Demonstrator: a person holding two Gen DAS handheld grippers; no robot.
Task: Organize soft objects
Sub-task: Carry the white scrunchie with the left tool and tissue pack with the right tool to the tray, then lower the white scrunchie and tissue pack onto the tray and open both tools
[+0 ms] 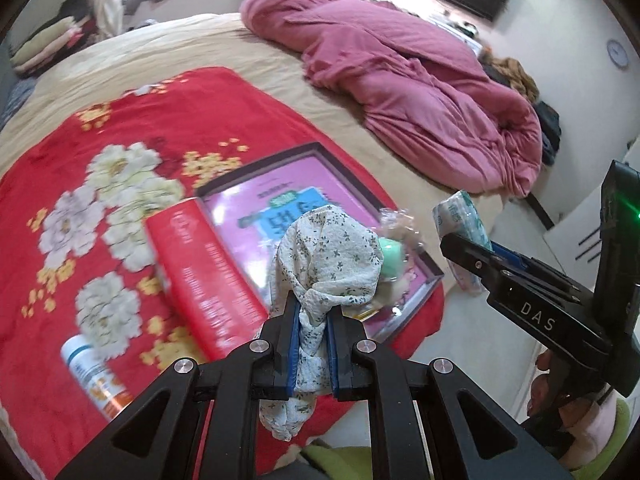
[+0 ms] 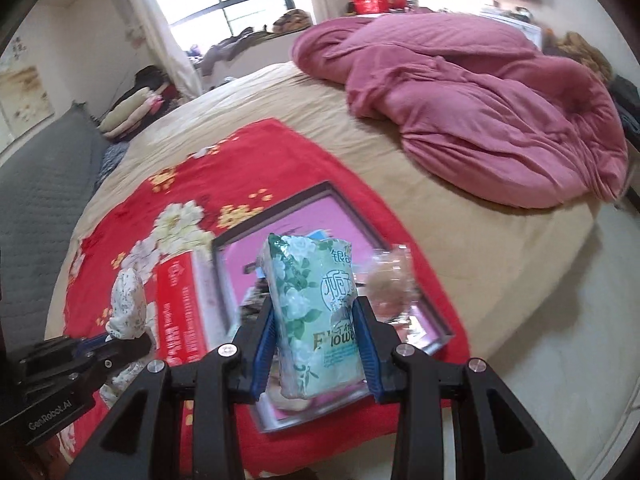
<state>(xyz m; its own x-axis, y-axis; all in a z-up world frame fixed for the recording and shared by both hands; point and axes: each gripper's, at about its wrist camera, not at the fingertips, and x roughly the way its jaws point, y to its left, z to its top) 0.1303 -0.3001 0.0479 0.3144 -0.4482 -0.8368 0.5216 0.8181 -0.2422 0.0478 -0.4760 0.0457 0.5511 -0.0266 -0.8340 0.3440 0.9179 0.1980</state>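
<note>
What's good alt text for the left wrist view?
The left gripper clamps a white floral cloth above a red flowered blanket holding a shallow pink-lined box. At right, the right gripper holds a green tissue pack.

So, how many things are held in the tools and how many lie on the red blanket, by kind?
Floral cloth, held: 1
Tissue pack, held: 1
Red box: 1
Pink tray: 1
Bottle: 1
Clear wrapped packet in the tray: 1
Total: 6

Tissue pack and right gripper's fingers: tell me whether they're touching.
Touching. The right wrist view shows the tissue pack clamped between the right gripper's blue fingers, both pressing its sides.
</note>
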